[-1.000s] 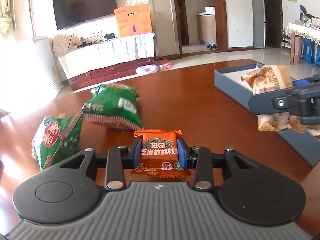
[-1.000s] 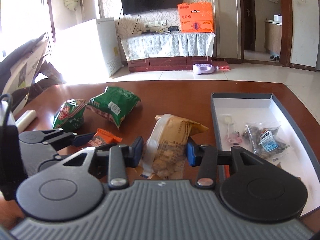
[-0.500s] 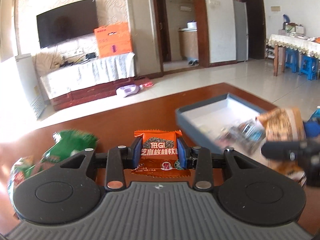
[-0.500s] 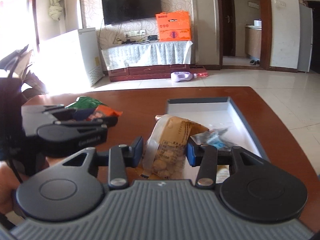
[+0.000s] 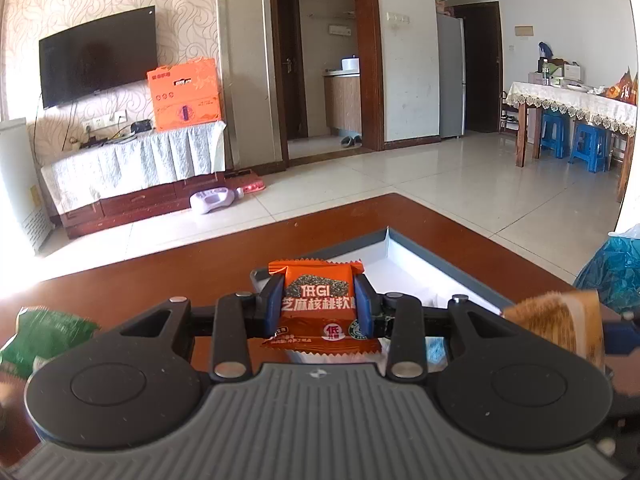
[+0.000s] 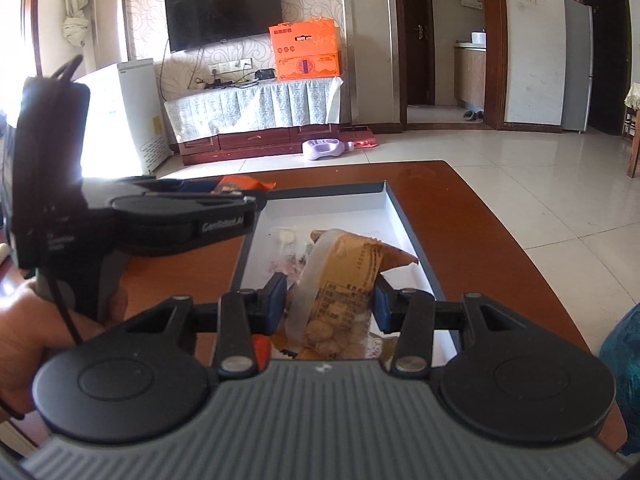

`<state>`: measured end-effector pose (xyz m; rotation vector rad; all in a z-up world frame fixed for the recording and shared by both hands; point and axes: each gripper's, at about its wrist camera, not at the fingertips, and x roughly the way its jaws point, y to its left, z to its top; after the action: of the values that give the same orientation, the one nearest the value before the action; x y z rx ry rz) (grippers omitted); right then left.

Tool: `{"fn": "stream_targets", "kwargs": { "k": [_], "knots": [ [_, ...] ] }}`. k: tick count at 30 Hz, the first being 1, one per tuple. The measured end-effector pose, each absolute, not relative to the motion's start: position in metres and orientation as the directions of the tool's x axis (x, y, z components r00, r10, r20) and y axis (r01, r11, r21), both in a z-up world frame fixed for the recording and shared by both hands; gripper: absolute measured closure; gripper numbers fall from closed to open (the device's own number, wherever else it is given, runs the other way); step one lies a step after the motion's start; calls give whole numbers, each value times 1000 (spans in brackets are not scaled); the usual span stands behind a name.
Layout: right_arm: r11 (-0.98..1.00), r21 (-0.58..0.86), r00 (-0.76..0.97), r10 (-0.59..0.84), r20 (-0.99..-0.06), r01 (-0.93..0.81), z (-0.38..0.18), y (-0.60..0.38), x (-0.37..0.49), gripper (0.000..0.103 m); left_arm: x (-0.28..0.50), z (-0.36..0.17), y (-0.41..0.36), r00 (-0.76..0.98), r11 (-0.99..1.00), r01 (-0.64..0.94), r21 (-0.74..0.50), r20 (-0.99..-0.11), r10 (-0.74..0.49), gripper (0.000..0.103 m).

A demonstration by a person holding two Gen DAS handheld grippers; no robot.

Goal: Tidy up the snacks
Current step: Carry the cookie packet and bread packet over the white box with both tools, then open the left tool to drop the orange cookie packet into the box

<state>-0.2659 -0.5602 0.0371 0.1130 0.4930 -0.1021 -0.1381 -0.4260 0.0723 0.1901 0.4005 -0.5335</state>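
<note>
Holding two snack packs over the grey tray

Left gripper point(image 5: 319, 307) is clamped on a small orange foil snack packet point(image 5: 319, 298), blue pads pressing its two sides, packet upright with label facing the camera. It sits over the near-left edge of the shallow grey rectangular tray with white lining point(image 5: 404, 268).

Right gripper point(image 6: 331, 303) is clamped on a tan-and-clear plastic bag of round biscuits point(image 6: 340, 296), held over the near end of the tray point(image 6: 404, 216). In the left view that bag point(image 5: 560, 320) shows at 3 o'clock, blurred.

Tray contents, right view: a few small wrapped sweets point(image 6: 286, 258) near the middle, partly hidden behind the biscuit bag; can't tell how many. Far end of the tray is bare white.

Tray lies on a reddish-brown wooden table point(image 6: 472, 232). A green crinkled snack bag point(image 5: 44, 336) is on the table at 9 o'clock in the left view, blurred, well apart from the tray. A blue plastic bag point(image 5: 612, 272) sits at the table's 3 o'clock edge.
</note>
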Motion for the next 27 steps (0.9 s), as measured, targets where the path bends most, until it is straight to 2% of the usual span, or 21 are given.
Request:
{"fn": "stream_targets", "kwargs": {
  "k": [12, 21, 23, 24, 25, 27],
  "knots": [
    [988, 83, 848, -65, -527, 128, 26, -567, -251, 56, -87, 67, -487, 779, 827, 553, 98, -412, -472, 61],
    [989, 69, 827, -71, -558, 132, 16, -571, -248, 56, -56, 55, -537, 739, 792, 601, 109, -452, -499, 59],
    [988, 73, 824, -71, -562, 135, 14, -573, -247, 56, -56, 54, -545, 751, 782, 607, 144, -427, -504, 46],
    [988, 74, 824, -72, -562, 137, 14, -574, -248, 56, -58, 54, -547, 752, 776, 612, 156, -420, -508, 33],
    [988, 76, 824, -72, -562, 138, 14, -574, -247, 56, -59, 53, -550, 752, 769, 616, 171, -419, -510, 25],
    [987, 80, 825, -69, -562, 137, 14, -574, -248, 56, -65, 51, -551, 754, 762, 620, 186, -411, -513, 21]
  ]
}}
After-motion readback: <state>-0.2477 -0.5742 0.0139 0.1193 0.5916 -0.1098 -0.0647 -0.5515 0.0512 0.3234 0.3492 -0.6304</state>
